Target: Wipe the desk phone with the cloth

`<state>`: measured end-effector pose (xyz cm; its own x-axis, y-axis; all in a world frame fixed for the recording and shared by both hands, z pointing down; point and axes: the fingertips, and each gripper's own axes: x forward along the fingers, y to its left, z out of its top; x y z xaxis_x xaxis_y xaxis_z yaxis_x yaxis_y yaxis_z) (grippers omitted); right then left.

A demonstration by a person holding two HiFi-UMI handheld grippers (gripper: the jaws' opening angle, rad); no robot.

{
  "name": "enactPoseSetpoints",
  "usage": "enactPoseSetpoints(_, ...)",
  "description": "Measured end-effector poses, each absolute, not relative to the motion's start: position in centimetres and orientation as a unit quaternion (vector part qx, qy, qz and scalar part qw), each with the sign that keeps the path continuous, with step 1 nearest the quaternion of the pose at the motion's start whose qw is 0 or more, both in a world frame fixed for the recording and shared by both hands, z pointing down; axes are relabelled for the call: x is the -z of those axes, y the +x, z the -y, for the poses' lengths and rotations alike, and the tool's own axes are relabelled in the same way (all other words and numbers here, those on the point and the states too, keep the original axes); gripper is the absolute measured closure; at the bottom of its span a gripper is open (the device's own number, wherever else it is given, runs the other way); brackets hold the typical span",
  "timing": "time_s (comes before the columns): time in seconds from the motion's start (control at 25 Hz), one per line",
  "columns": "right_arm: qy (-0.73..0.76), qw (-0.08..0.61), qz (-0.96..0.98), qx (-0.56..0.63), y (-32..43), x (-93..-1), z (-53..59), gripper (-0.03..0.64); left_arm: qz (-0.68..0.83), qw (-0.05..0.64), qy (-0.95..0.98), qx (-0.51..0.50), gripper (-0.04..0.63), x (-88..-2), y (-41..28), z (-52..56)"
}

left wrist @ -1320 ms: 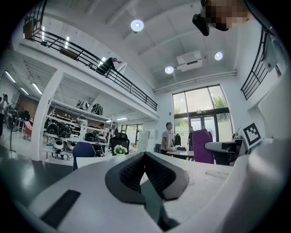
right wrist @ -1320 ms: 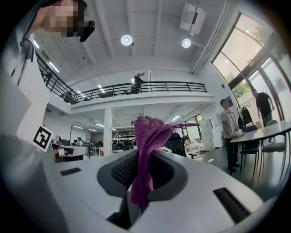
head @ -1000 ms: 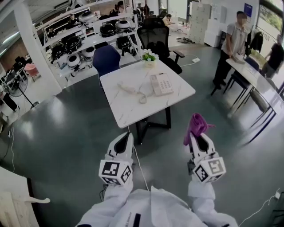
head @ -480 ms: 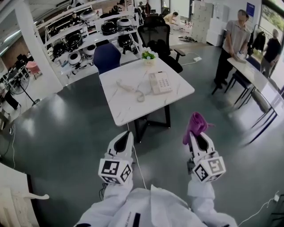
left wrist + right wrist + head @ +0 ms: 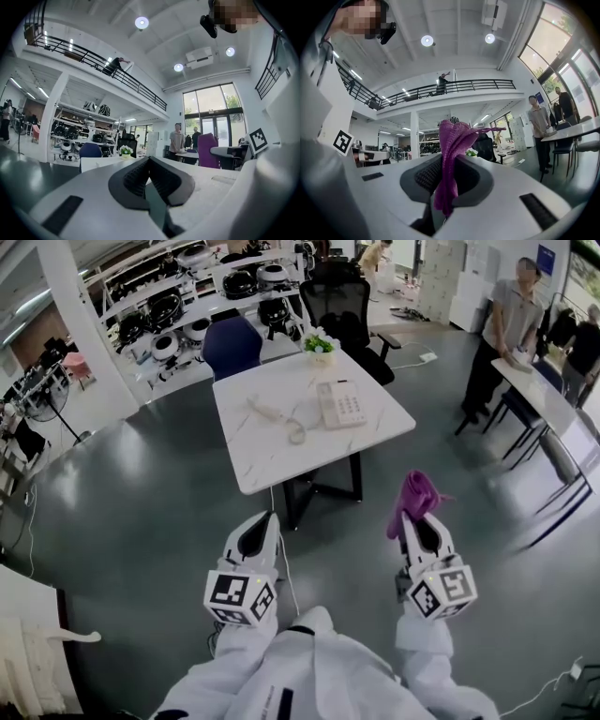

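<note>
A white desk phone (image 5: 339,404) lies on the white table (image 5: 272,460) ahead, its handset (image 5: 265,411) off the cradle to the left on a coiled cord. My right gripper (image 5: 418,517) is shut on a purple cloth (image 5: 413,499), which sticks up from between the jaws (image 5: 449,154). My left gripper (image 5: 263,521) is shut with nothing in it (image 5: 146,174). Both grippers hang over the floor, well short of the table's near edge.
A small potted plant (image 5: 320,345) stands at the table's far edge, with a blue chair (image 5: 231,348) and a black office chair (image 5: 345,304) behind. Shelves of helmets (image 5: 187,306) line the back. Two people (image 5: 506,324) stand at another table on the right.
The view has shifted slightly, so the table sits a little lower and nearer in the frame. Both grippers keep their pose, the cloth still clamped in the right one.
</note>
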<state>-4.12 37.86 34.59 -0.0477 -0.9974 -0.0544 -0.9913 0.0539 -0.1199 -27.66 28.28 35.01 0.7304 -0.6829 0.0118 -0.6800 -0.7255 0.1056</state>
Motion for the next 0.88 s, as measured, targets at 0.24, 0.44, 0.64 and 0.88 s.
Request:
enactPoseSetpoints(0.24,-0.680,0.064,-0.729,0.036,-3.3,-35.5,-35.9,0.578,0.366,0.058,0.929,0.003,0.598,-35.6,-26.2,-26.6)
enactPoseSetpoints(0.44,-0.688,0.061,-0.722,0.043,-0.9,-36.4,-33.1,0.578,0.358,0.064,0.931,-0.002,0.598,-36.6,-23.8,-23.4)
enactPoseSetpoints(0.64,-0.695,0.055,-0.715,0.053,1.1,-37.3,-28.7,0.578,0.342,0.076,0.937,-0.007,0.598,-37.9,-20.9,-19.1)
enactPoseSetpoints(0.88,-0.703,0.050,-0.708,0.058,3.4,-37.4,-23.1,0.578,0.326,0.085,0.941,-0.005,0.598,-38.0,-18.0,-13.2)
